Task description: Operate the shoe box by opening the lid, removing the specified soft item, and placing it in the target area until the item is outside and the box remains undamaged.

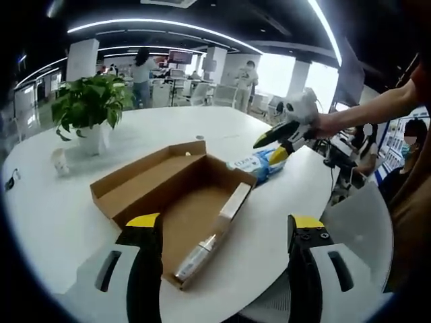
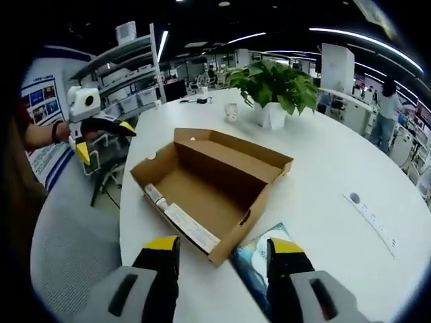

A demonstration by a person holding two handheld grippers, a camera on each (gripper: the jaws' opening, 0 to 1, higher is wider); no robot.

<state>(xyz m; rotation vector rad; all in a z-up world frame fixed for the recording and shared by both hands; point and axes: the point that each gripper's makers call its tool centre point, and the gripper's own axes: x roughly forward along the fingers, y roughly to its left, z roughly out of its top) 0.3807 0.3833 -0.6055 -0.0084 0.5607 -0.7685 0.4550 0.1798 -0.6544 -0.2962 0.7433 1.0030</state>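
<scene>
The brown cardboard shoe box (image 1: 176, 176) stands open on the white table, its lid folded back on the far side. A pale long strip (image 1: 214, 235) lies along one inner wall. A blue and white soft packet (image 1: 258, 165) lies on the table just outside the box. My right gripper (image 1: 268, 149) hovers over the packet, held by a hand. In the right gripper view the packet (image 2: 256, 269) lies beside the box (image 2: 222, 176), under my open right gripper (image 2: 225, 245). My left gripper (image 1: 225, 222) is open in front of the box and holds nothing. It also shows as the left gripper (image 2: 106, 141), off the table's edge.
A potted plant (image 1: 91, 108) (image 2: 276, 87) and a small white cup (image 1: 60, 161) (image 2: 231, 111) stand behind the box. A socket strip (image 2: 367, 215) is set into the round table (image 1: 40, 222). A grey chair (image 2: 67, 249) is at the table's edge. People stand far back.
</scene>
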